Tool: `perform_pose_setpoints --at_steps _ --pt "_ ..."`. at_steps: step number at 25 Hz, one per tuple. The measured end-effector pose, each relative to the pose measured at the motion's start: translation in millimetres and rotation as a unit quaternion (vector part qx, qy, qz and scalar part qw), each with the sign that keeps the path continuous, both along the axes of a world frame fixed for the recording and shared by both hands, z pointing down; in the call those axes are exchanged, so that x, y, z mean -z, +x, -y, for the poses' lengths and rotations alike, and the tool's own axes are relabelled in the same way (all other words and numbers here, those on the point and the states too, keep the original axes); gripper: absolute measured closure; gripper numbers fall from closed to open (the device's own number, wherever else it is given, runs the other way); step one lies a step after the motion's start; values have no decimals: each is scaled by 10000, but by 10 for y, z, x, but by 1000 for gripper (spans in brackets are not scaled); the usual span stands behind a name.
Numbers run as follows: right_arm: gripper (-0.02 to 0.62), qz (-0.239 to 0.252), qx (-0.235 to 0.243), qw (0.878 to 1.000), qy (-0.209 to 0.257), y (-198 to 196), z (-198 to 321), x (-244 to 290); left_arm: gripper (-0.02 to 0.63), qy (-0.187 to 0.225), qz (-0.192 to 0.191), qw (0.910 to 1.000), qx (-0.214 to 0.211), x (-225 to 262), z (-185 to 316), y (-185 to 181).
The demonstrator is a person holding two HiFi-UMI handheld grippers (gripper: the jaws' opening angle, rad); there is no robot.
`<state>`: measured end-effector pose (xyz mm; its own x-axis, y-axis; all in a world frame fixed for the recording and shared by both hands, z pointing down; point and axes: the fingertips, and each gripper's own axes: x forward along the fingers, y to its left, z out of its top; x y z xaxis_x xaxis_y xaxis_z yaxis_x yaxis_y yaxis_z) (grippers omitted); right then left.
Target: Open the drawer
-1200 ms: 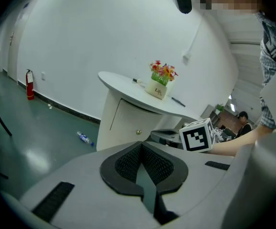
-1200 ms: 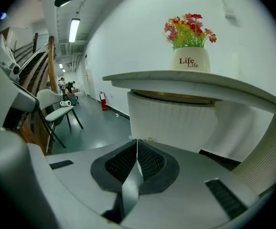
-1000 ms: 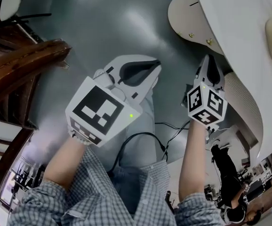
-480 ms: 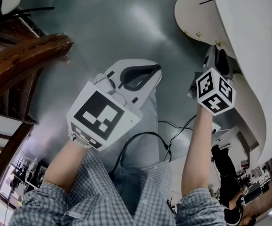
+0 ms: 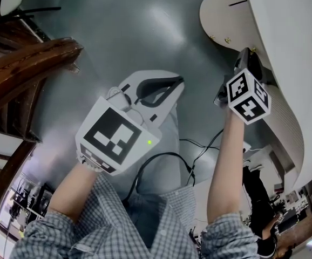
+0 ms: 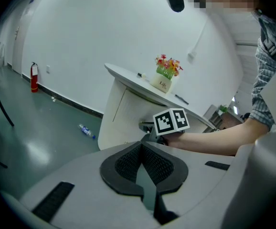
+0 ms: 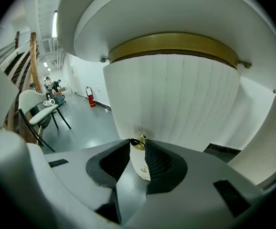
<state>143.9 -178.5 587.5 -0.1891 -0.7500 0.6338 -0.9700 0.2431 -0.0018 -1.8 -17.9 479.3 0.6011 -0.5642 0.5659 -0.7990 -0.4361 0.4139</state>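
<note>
1. Brass knob (image 7: 137,141) is now sitting between the tips of the right gripper (image 7: 138,147), whose jaws are pinching it from both sides
2. Over the past second this gripper has been rising towards the drawer (image 7: 176,99), the ribbed white front under the round tabletop (image 5: 285,15)
3. Left gripper (image 6: 140,146) is idling over the floor (image 5: 118,31), well apart from the drawer, jaws pressed together on nothing
4. Drawer front is lying flush beneath its gold band (image 7: 176,43), so it appears unopened
5. Reaching is ending; a straight pull on the knob is probably coming next, with slipping off so small a knob being the main risk
</note>
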Motion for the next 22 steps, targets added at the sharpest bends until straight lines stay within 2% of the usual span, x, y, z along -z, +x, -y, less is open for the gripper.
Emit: perform_pose_setpoints --at_steps 9,22 --pt "508 -127 -30 9999 36 -15 -66 -21 601 3 -3 10000 14 -11 -40 -14" --pt "508 -103 45 9998 -160 -123 -472 -50 601 74 18 9999 -80 88 -80 -42"
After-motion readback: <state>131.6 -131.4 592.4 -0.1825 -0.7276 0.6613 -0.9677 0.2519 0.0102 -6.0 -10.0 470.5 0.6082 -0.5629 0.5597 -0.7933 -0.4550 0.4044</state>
